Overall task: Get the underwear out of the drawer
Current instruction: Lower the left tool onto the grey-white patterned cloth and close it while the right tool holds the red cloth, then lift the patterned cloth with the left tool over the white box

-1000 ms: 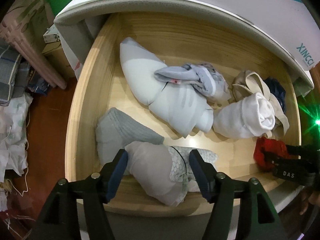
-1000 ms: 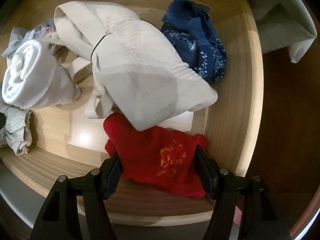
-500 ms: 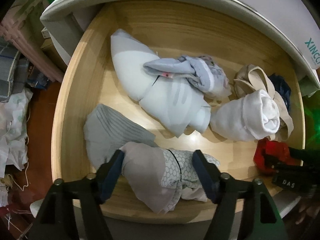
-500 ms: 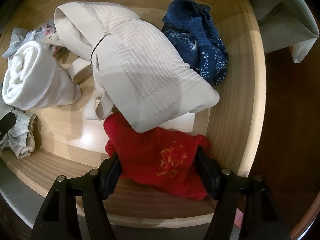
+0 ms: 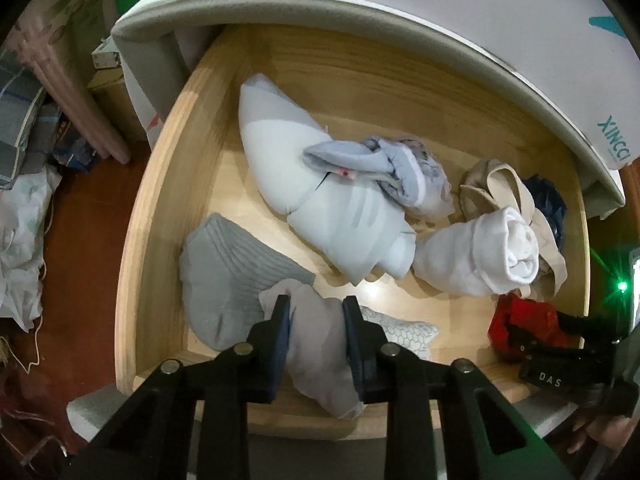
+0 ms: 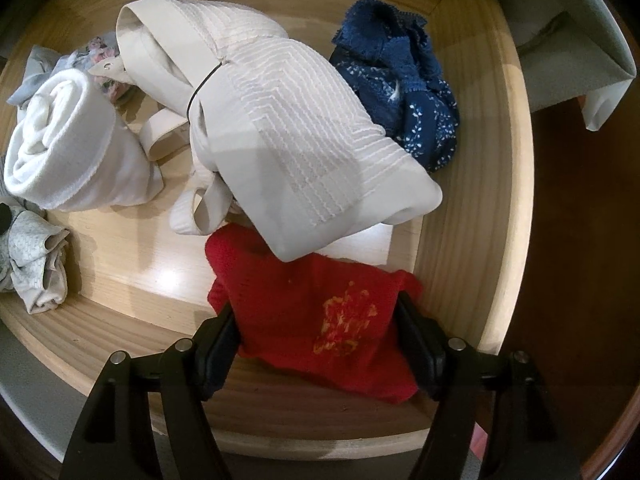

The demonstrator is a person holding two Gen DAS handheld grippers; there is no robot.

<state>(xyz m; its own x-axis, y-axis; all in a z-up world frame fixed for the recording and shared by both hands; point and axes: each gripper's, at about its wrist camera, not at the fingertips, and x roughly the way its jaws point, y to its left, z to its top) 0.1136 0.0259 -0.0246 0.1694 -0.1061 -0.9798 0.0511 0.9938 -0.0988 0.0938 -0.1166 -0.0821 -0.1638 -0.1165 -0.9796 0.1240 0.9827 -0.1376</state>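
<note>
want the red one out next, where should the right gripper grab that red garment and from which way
Grip the red garment across its flat near half, by the yellow print, coming straight down from above. The right gripper already straddles that part with open jaws. Its far edge is tucked under the cream garment, so pinch the free near part, then lift toward the drawer front.

a home bedroom: wooden drawer (image 5: 168,216) of folded underwear (image 5: 332,208), mattress (image 5: 400,32) above it.
</note>
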